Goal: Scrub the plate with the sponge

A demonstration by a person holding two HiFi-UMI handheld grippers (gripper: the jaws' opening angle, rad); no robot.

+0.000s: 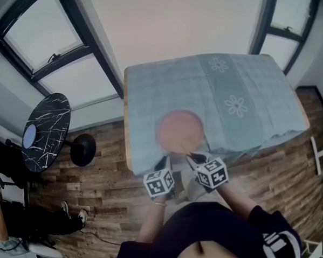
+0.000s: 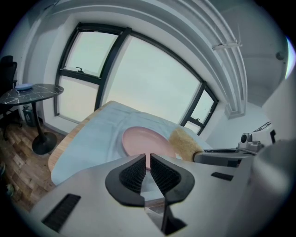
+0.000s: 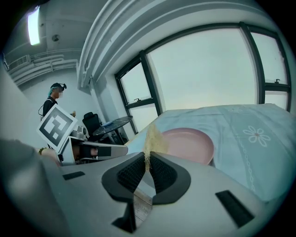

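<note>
A pink plate (image 1: 179, 130) lies on the light blue tablecloth (image 1: 240, 78), near the table's front edge. My left gripper (image 1: 168, 159) reaches the plate's near rim. In the left gripper view the plate (image 2: 141, 139) has its rim between the nearly closed pads of the left gripper (image 2: 148, 159). My right gripper (image 1: 191, 156) sits just right of it, also at the near rim. It is shut on a yellowish fibrous sponge (image 3: 151, 138), which stands edge-on above the right gripper (image 3: 148, 157). The sponge (image 2: 185, 141) hangs beside the plate's right side.
A round black marble side table (image 1: 45, 132) stands on the wood floor left of the table. A seated person's legs (image 1: 26, 224) show at the lower left. Large windows (image 1: 54, 45) line the far wall. The cloth hangs over the table's front edge (image 1: 249, 145).
</note>
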